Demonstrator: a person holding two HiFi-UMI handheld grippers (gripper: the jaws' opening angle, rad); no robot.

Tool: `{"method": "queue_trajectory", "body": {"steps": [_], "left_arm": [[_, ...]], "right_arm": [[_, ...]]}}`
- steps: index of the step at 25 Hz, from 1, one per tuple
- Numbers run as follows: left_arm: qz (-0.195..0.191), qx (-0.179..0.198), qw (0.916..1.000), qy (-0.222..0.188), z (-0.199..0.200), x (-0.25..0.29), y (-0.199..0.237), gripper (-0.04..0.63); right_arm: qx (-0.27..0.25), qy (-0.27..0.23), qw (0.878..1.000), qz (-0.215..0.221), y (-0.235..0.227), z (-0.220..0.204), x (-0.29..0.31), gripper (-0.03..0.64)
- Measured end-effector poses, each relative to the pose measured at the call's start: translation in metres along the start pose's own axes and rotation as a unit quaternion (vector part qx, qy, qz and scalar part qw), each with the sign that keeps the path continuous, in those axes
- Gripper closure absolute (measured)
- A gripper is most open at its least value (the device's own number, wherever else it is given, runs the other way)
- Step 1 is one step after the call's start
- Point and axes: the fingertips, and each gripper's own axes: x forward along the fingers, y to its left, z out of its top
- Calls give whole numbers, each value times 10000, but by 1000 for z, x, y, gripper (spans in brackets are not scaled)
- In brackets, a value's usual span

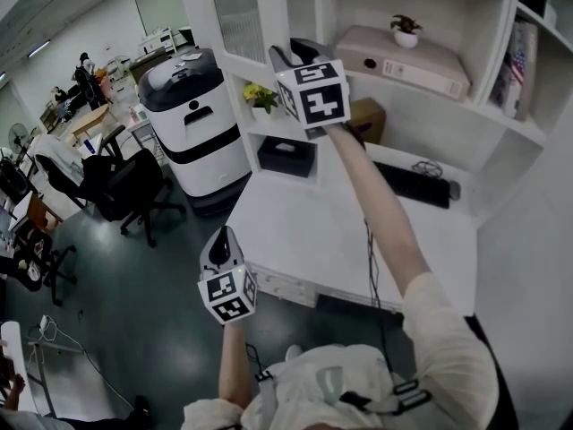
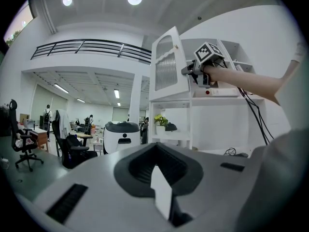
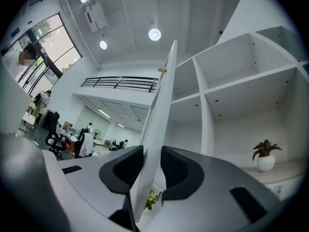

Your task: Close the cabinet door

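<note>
The white cabinet door (image 1: 240, 16) with ribbed glass stands swung open at the top left of the shelf unit. My right gripper (image 1: 291, 57) is raised to the door's free edge. In the right gripper view the door (image 3: 161, 105) runs edge-on between the jaws, and my right gripper (image 3: 146, 175) is shut on it. The left gripper view shows the same door (image 2: 166, 64) with the right gripper (image 2: 189, 71) at its edge. My left gripper (image 1: 222, 240) hangs low in front of the desk, shut and holding nothing (image 2: 157, 180).
A white desk (image 1: 304, 231) with a keyboard (image 1: 412, 184) stands below the shelves. On the shelves are a potted plant (image 1: 406, 30), yellow flowers (image 1: 260, 97) and a black box (image 1: 286, 155). A white-and-black machine (image 1: 192, 124) and office chairs (image 1: 125, 186) stand to the left.
</note>
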Motion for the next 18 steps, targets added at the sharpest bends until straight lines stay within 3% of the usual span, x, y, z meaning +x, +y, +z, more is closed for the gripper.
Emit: {"method": "queue_trajectory", "body": {"steps": [18], "left_arm": [[-102,-74,9999,25,-6,16,3,591]], "right_arm": [[-217,14,9977,-646,-30,-11,13,480]]}}
